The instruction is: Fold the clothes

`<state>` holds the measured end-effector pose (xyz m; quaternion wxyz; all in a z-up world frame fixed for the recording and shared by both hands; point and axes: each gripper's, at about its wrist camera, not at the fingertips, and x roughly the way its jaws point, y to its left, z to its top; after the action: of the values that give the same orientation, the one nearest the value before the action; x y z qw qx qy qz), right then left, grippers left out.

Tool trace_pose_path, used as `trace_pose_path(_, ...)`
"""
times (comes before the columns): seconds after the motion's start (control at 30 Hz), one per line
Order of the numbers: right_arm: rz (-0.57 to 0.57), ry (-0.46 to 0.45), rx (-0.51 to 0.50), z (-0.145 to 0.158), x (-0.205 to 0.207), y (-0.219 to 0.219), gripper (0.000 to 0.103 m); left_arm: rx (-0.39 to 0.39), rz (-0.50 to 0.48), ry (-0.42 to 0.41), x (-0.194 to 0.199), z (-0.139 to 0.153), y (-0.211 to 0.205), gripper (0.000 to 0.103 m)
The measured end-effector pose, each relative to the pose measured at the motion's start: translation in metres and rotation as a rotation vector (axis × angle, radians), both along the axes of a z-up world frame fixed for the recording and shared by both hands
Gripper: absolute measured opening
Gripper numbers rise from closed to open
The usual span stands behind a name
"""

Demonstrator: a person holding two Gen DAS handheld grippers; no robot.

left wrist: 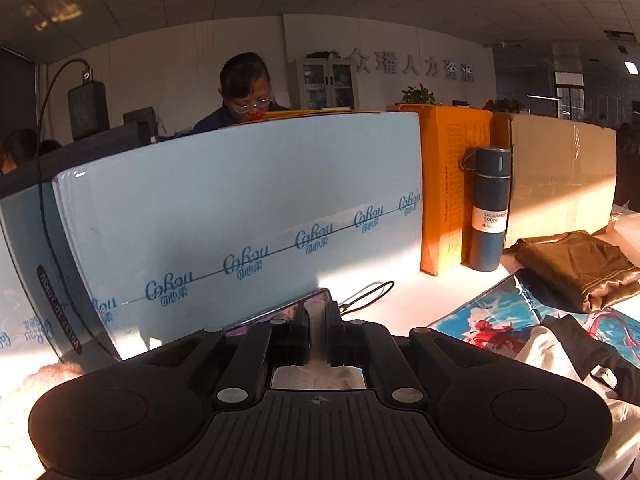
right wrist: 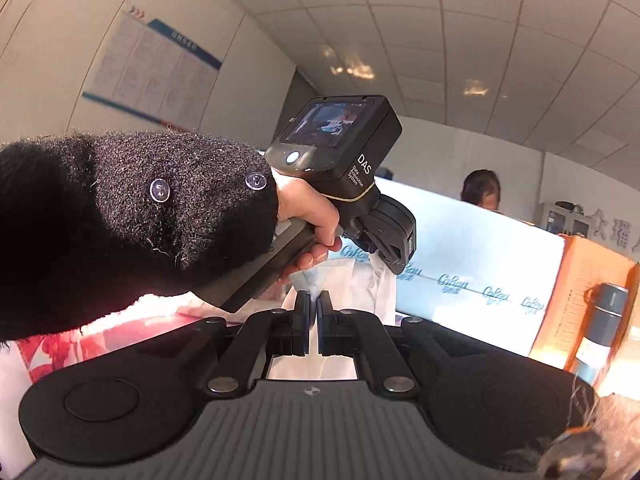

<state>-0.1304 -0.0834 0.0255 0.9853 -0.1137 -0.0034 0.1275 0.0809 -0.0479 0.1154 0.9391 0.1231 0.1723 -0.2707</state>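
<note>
The left gripper point(left wrist: 318, 322) has its two black fingers drawn close, with a strip of pale cloth pinched between them; this is the white garment point(right wrist: 360, 280), and in the right wrist view the same gripper point(right wrist: 390, 250) is seen from outside, held high with the cloth hanging down from its tips. The person's left hand point(right wrist: 310, 212) wraps the handle, the wrist in a fuzzy black sleeve point(right wrist: 132, 200) with two clear buttons. The right gripper point(right wrist: 314, 312) is likewise nearly closed on a fold of that white cloth, just below and in front of the left one (both clamp the same piece, raised off the table). Further out, in the left wrist view, more white fabric with a dark trim point(left wrist: 576, 356) lies at the right edge on a printed mat point(left wrist: 488, 316) showing blue and red artwork. A folded brown satin garment point(left wrist: 576, 268) rests on the mat's far side. Behind it stand a dark blue vacuum bottle point(left wrist: 490, 208), an orange box point(left wrist: 452, 184) and a brown carton point(left wrist: 560, 176). A long pale blue box point(left wrist: 248, 216) lines the table's point(left wrist: 404, 300) back edge, with a seated person in glasses point(left wrist: 246, 92) beyond it.
</note>
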Motion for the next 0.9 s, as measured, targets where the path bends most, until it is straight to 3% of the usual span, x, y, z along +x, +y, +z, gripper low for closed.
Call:
trace_pose_path(0.13, -0.074, -0.061, 0.082, 0.004, -0.017, -0.043, 0.004, 0.038, -0.051, -0.045, -0.016, 0.019, -0.061, 0.006)
trace_pose_path(0.27, -0.185, -0.06, 0.178, 0.001, -0.03, -0.094, 0.004, 0.115, -0.138, -0.044, -0.028, 0.009, -0.147, 0.006)
trace_pose_path(0.43, -0.346, -0.011, 0.24, -0.016, -0.046, -0.145, 0.004, 0.235, -0.224, -0.008, -0.039, -0.034, -0.244, 0.006)
trace_pose_path(0.53, -0.406, 0.056, 0.296, -0.031, -0.053, -0.168, 0.004, 0.279, -0.254, 0.039, -0.04, -0.065, -0.284, 0.0)
trace_pose_path(0.7, -0.462, 0.183, 0.403, -0.057, -0.057, -0.197, 0.004, 0.364, -0.3, 0.072, -0.054, -0.113, -0.331, 0.003)
trace_pose_path(0.83, -0.429, 0.235, 0.521, -0.068, -0.059, -0.214, 0.004, 0.225, -0.304, 0.109, -0.06, -0.091, -0.317, 0.011)
trace_pose_path(0.87, -0.418, 0.24, 0.54, -0.069, -0.059, -0.216, 0.004, 0.182, -0.314, 0.115, -0.062, -0.081, -0.307, 0.02)
trace_pose_path(0.9, -0.406, 0.247, 0.559, -0.072, -0.061, -0.221, 0.004, 0.125, -0.319, 0.111, -0.065, -0.067, -0.291, 0.038)
